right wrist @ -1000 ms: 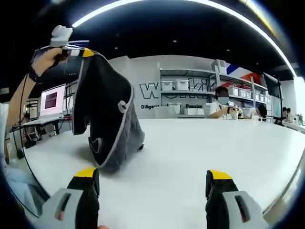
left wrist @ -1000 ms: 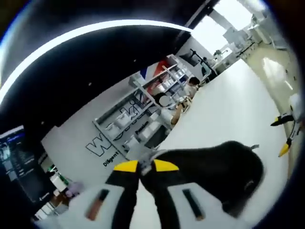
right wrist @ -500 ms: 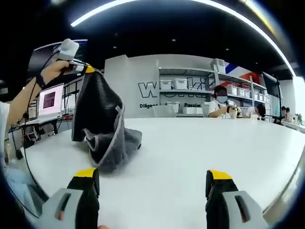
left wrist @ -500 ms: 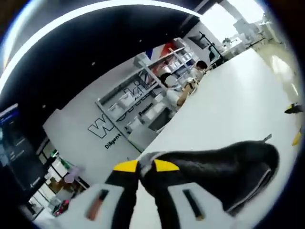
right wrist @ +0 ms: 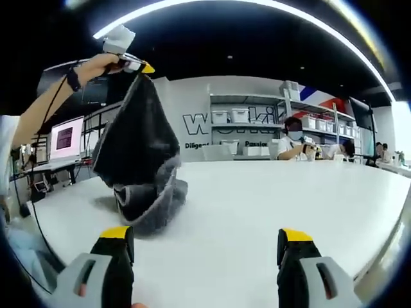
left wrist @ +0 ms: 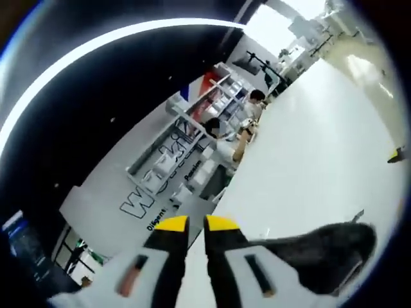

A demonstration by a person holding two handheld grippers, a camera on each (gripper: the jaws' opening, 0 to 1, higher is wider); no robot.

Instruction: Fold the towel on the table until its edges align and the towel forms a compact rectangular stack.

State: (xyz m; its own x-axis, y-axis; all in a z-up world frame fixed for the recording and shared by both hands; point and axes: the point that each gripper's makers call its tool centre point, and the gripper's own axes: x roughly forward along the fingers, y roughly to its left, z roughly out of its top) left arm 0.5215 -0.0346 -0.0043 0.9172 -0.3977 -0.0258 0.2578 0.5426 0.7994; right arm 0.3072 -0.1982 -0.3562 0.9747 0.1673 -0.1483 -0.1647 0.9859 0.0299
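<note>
Above the white surface (right wrist: pixel 270 205), the dark towel (right wrist: pixel 138 157) is hanging from one pinched corner, its lower folds bunching in a heap on the surface. The left gripper (right wrist: pixel 142 66) is holding that top corner, jaws pressed together on the cloth, with a person's hand (right wrist: pixel 103 63) gripping it. In the left gripper view, the towel (left wrist: pixel 321 247) is draping away just past the nearly closed yellow-tipped jaws. Nearer the camera, the right gripper (right wrist: pixel 207 247) is hovering low over the surface, jaws spread wide and holding nothing. Behind, shelves (right wrist: pixel 250 128) are lining the wall and a seated person (right wrist: pixel 292 142) is sitting at the far edge.
</note>
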